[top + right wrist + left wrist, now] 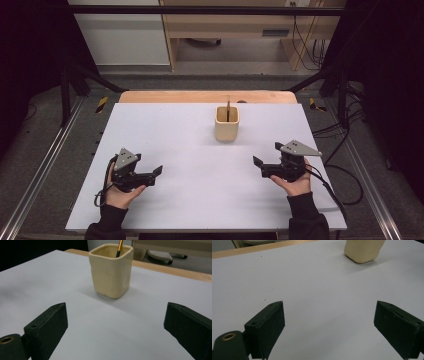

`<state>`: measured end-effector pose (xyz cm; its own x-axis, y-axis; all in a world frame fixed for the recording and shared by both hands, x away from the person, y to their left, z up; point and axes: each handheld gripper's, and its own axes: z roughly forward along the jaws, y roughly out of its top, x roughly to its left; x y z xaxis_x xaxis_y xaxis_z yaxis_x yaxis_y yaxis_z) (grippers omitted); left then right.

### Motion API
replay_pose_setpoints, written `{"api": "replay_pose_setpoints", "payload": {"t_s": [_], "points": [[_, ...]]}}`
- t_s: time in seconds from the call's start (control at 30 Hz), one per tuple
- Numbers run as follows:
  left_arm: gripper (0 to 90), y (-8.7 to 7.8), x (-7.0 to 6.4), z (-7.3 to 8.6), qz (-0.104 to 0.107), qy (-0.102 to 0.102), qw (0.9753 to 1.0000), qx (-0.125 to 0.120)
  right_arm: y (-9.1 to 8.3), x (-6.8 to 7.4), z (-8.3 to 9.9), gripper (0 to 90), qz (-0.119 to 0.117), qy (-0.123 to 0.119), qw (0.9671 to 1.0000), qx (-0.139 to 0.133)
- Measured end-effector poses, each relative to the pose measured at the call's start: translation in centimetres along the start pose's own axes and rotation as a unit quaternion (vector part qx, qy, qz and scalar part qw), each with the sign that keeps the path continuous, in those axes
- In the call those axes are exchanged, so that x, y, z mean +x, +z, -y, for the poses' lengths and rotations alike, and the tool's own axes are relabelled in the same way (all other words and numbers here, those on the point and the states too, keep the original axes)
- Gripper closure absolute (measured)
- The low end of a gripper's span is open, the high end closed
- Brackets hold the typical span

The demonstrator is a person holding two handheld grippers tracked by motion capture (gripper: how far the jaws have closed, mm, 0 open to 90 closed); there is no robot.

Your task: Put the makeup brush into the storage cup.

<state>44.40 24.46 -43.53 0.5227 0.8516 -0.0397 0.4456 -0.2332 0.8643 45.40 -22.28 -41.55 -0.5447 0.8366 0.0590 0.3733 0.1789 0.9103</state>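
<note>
Both the left gripper [159,172] and right gripper [256,162] rest wide apart and empty on the white table [200,200], well short of the cream pen cup [227,123] holding 1 upright pencil [228,107]; the nearer right gripper probably best reaches it, pinching the pencil above the rim.

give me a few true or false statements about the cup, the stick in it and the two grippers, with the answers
1. The cream cup stands upright on the white table. True.
2. The left gripper is shut on the cup. False: its jaws are wide open, apart from the cup.
3. A thin stick stands in the cup. True.
4. The right gripper holds the stick. False: it is open and holds nothing.
5. The cup lies between the grippers, nearer the far edge. True.
</note>
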Motion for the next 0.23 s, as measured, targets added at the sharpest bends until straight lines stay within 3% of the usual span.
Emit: {"api": "replay_pose_setpoints", "payload": {"t_s": [0.1,0.23], "points": [[9.3,0.1,0.0,0.1,0.002,0.004,1.0,0.005,-0.4,-0.2,0.6,4.8,0.008,-0.006,0.9999,0.004],[9.0,0.3,-0.1,0.1,0.004,0.009,0.9999,0.011,-0.8,-0.9,1.4,4.6,0.012,0.004,0.9999,0.008]]}}
